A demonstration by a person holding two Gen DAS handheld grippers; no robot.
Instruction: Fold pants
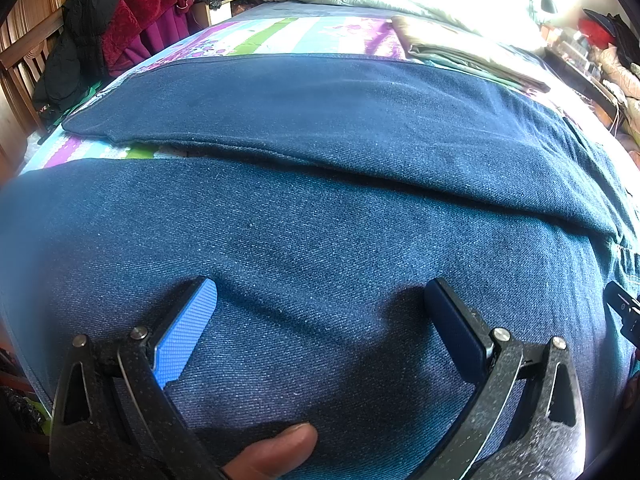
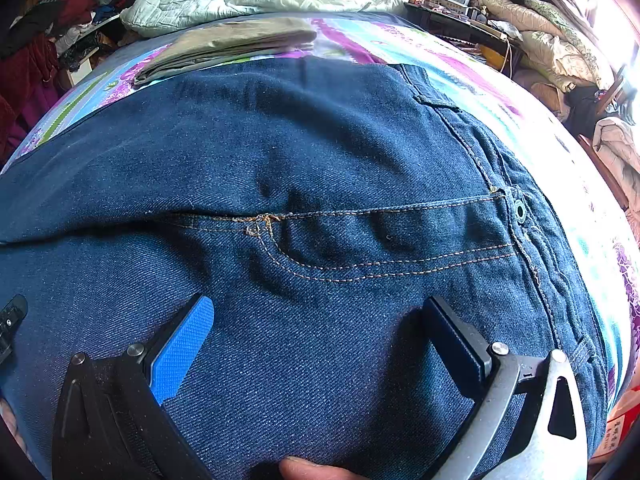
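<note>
Denim pants (image 2: pixel 320 152) lie spread flat on the bed (image 2: pixel 460 68), legs toward nine o'clock. Left gripper (image 1: pixel 320 300) and right gripper (image 2: pixel 320 320) hover above them, fingers wide, holding nothing.

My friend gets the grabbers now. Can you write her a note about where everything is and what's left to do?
Left gripper: open, holding nothing, over the near leg.
Right gripper: open, holding nothing, over the hip just below the fly.
Jeans: spread flat on the striped bedsheet, legs side by side, waistband to the right.
Done: laid out only; no fold yet.
Left: fold one leg onto the other, then fold lengthwise.
</note>
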